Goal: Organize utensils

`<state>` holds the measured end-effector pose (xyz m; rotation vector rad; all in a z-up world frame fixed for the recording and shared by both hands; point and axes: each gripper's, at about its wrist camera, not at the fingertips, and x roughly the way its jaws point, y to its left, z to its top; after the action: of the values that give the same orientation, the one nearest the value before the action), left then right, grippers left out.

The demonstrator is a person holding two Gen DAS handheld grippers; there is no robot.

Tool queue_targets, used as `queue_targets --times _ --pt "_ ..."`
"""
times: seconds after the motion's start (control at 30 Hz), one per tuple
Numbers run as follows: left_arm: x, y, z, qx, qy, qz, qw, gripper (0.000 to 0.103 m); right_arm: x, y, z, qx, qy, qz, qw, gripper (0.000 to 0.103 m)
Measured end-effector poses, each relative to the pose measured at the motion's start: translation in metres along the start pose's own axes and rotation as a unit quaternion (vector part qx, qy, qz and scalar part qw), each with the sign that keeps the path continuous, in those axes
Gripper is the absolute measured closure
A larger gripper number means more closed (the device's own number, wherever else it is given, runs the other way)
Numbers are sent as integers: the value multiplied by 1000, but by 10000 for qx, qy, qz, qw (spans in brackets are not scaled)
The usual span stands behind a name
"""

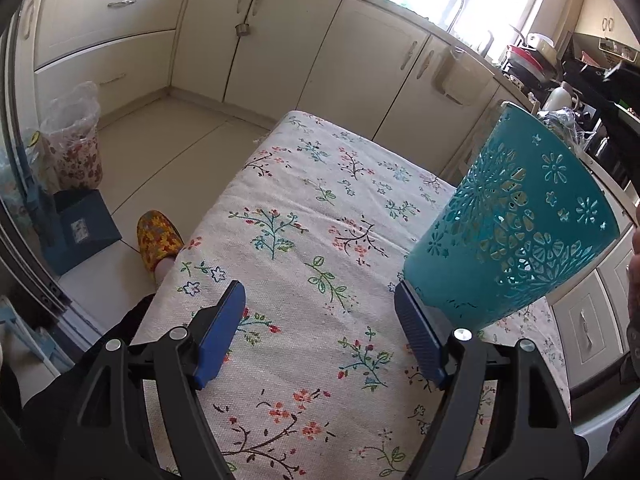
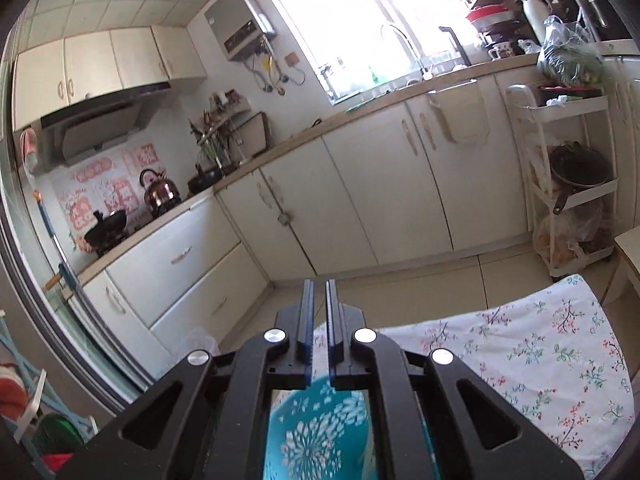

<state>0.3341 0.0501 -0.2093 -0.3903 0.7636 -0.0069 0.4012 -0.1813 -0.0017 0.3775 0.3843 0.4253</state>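
1. Left claw: jaws wide apart, blue pads facing each other, nothing between them. It hangs above the surface, angled down at it.
2. Right claw: jaws nearly together, only a thin slit between the blue pads. Nothing visible in the slit. It points roughly level, out toward the lower cabinets.
3. Task item: teal perforated holder, a tapered cup with cut-out flower pattern. In the left wrist view it sits just beside the right-hand pad, tilted, wide mouth leaning up and away to the right. Can't tell whether its base touches the surface or is lifted off it.
4. Same teal perforated holder in the right wrist view: directly under the right claw body, behind the fingertips, mostly hidden by the black linkage. Can't tell what is holding it.
5. No utensils visible in either view; the holder's inside is not in view.
6. Surface: covered by a white cloth with floral print, otherwise bare in the visible area.
7. Left of the surface, on the floor: a foot in a yellow patterned slipper, a dark blue box, a bin lined with a clear bag.
8. Further out: cream cabinets run along the wall, sink tap below a bright window, copper kettle and black pan on the hob, white trolley rack at the right.
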Motion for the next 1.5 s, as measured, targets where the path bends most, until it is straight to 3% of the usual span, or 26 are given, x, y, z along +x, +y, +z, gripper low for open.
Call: queue_targets --times 0.1,0.23,0.3,0.37,0.53,0.63,0.73,0.97,1.17,1.27,1.33,1.4,1.5 --pt "0 1 0 -38 3 -3 10000 29 -21 6 -7 -97 26 67 9999 95" --pt "1 0 0 -25 18 0 10000 26 -68 6 -26 -202 -83 -19 9998 67" --pt "1 -1 0 29 24 0 10000 22 -91 5 -47 -269 3 -162 9995 59" --pt "0 -5 1 149 63 106 9998 21 -108 4 -74 -344 247 -381 9984 36" --pt "-32 -26 -3 738 111 403 9964 12 -132 -11 -141 -212 1030 -1091 9884 16" --pt "-64 -37 -4 956 100 474 9942 8 -137 -22 -155 -21 1369 -1517 9789 14" --pt "-103 -49 1 1081 -4 510 9928 8 -149 -22 -137 164 1370 -1824 9735 10" --pt "-196 -79 4 1442 -214 828 9858 7 -203 31 -100 -143 948 -1735 9802 7" --pt "-258 -82 -30 1430 -321 642 9871 7 -248 58 -124 50 923 -1455 9850 7" --pt "-273 -81 -53 1402 -299 667 9874 7 -266 65 -155 118 795 -1503 9854 7" --pt "-277 -80 -66 1463 -261 727 9862 7 -266 69 -172 -26 1011 -1550 9827 7" --pt "-281 -81 -76 1644 -198 804 9829 7 -266 72 -178 -158 1179 -1614 9797 7" --pt "-292 -80 -86 1725 -205 926 9804 7 -274 74 -179 -178 1099 -1641 9801 7"
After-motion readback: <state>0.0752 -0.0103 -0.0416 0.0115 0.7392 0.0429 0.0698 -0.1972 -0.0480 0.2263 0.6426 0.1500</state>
